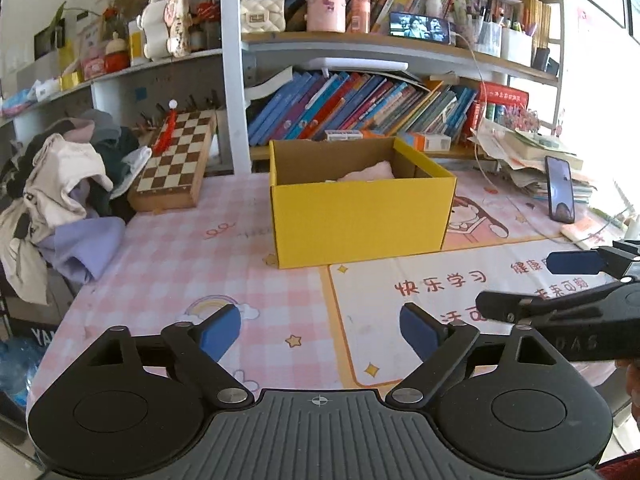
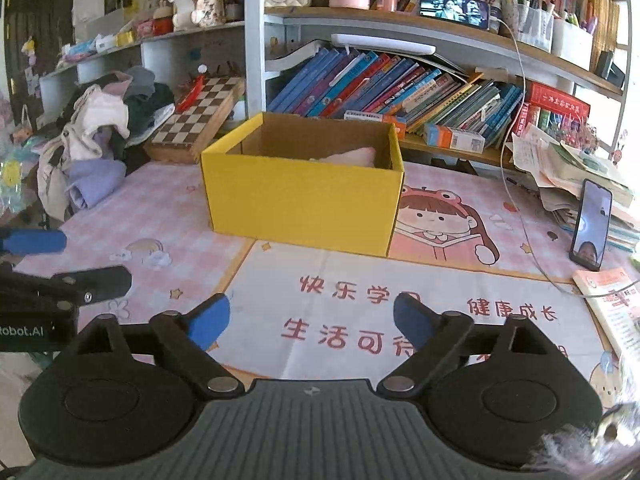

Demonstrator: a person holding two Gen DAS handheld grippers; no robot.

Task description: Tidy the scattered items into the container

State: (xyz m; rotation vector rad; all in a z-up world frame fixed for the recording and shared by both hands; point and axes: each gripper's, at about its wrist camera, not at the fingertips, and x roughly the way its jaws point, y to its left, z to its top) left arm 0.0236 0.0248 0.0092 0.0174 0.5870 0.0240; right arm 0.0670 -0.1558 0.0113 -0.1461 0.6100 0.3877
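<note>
A yellow cardboard box (image 1: pixel 360 220) (image 2: pixel 304 200) stands open-topped on the desk, with a pink cloth item (image 1: pixel 368 172) (image 2: pixel 352 156) lying inside it. A pile of clothes (image 1: pixel 68 184) (image 2: pixel 100 144) sits at the desk's left edge. My left gripper (image 1: pixel 320 332) is open over the pink desk mat, well short of the box, with nothing between its blue pads. My right gripper (image 2: pixel 312 320) is open too, empty, over the white part of the mat. In the left wrist view, the right gripper's fingers (image 1: pixel 572 262) show at the right edge.
A chessboard case (image 1: pixel 176 160) leans behind the clothes. Books fill the shelf (image 1: pixel 360 108) behind the box. A phone (image 1: pixel 560 190) (image 2: pixel 592 224) stands propped at the right by a stack of papers, with a cable across the mat. A booklet (image 2: pixel 612 308) lies at the right edge.
</note>
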